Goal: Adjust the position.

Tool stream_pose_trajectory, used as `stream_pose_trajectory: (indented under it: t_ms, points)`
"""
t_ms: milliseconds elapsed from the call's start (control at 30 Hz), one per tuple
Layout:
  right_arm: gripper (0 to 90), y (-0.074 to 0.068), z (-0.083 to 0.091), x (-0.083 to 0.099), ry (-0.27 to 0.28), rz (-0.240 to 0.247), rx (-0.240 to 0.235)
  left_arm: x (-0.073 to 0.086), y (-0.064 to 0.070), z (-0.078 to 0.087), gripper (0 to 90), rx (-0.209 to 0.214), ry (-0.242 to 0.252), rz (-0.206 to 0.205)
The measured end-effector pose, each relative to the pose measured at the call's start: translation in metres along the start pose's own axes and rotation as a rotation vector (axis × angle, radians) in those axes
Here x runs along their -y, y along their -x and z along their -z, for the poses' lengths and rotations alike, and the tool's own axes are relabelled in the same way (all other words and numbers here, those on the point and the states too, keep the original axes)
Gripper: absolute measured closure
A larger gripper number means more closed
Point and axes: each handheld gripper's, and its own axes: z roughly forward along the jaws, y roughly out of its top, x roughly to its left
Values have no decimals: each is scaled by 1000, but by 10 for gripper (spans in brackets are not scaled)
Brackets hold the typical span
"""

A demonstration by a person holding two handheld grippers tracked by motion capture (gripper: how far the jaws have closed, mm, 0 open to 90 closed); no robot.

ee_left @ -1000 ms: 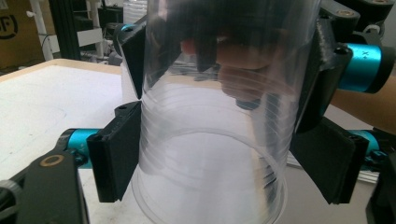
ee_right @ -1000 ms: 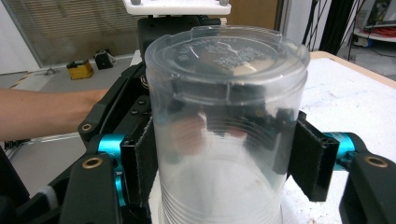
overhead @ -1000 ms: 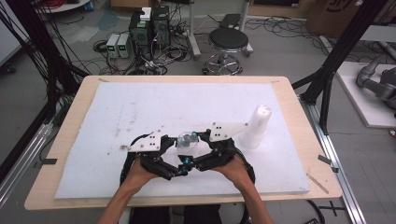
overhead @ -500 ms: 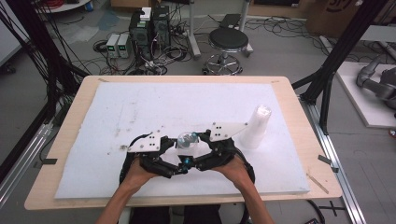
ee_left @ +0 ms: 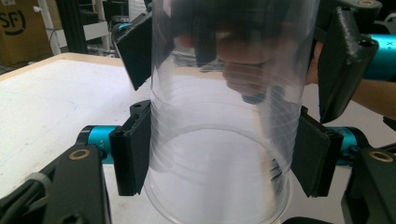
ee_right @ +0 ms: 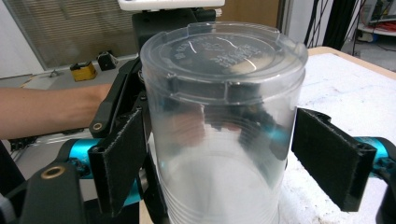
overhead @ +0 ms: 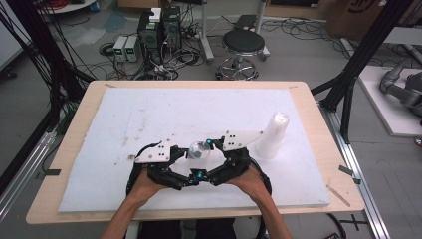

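Nothing has shifted: left tool [ee_left: 219, 161] grips clear cup [ee_left: 224, 140], right tool [ee_right: 229, 163] slightly open around it

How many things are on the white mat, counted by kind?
Clear plastic cup, upside down between the grippers: 1
Stack of white cups: 1
Left gripper: 1
Right gripper: 1
Total: 4

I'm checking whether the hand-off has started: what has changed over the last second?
Nothing visibly changed. The left gripper and right gripper stay on either side of the clear plastic cup, which stands upside down on the white foam board. The stack of white cups stands where it was.
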Motion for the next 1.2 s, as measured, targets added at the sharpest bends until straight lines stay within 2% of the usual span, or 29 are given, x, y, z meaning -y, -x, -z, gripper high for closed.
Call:
stream_pose_trajectory:
  t_ms: [67,167,300,400,567,600,667,733,800,933,1067,1133,1200]
  points:
    - [179,0,1,0,-1,2,-4,-1,0,2,313,-2,-14,-5]
    - [179,-1,3,-1,-10,0,-8,-3,-1,6,313,-6,-63,-13]
    - [179,-1,9,-2,-19,8,-7,-11,-4,16,314,-13,-167,-27]
    - [179,-2,14,-4,-31,14,-2,-20,-6,23,313,-9,-255,-54]
    - [179,-3,16,-11,-132,40,1,-36,-9,27,313,17,-401,-82]
    - [179,-4,17,-12,-150,38,-2,-39,-9,27,313,24,-448,-98]
    - [179,-5,16,-17,-202,70,8,-43,-9,25,313,29,-518,-118]
    - [179,-5,16,-21,-253,86,9,-46,-9,23,313,47,-596,-129]
    - [179,-6,15,-25,-309,106,14,-49,-8,21,314,47,-660,-145]
    - [179,-7,13,-33,-398,132,19,-55,-10,16,314,65,-734,-141]
    - [180,-9,6,-40,-497,170,12,-59,-9,10,316,83,-838,-160]
    - [180,-10,3,-42,-549,188,17,-60,-8,7,316,88,-869,-166]
    - [180,-12,-2,-45,-604,210,18,-62,-8,6,318,85,-878,-173]
